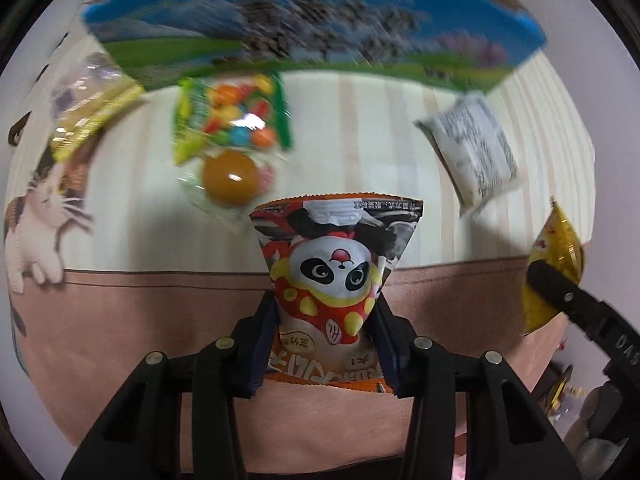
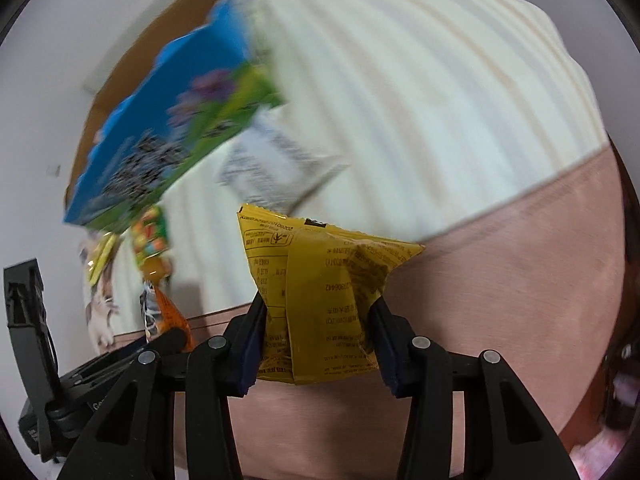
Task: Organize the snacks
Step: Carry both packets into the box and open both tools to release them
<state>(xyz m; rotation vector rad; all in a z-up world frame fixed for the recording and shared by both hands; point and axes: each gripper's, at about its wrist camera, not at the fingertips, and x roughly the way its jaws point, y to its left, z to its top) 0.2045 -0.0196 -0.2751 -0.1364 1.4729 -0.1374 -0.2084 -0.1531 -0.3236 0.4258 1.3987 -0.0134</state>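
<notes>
Above the striped tablecloth (image 1: 360,128), the left gripper (image 1: 326,312) squeezes a panda snack bag (image 1: 334,264). The right gripper (image 2: 320,320) pinches a yellow snack packet (image 2: 324,280). A blue box (image 1: 312,28) stands behind.

— What sort of place is this?
— A home, by the look of it: the bench (image 1: 360,128) wears a striped cream cloth with a cartoon cat (image 1: 36,236) printed on it.
— Anything else?
— Plain white walls (image 2: 52,92), and snack packets (image 1: 228,116) lying loose.
</notes>
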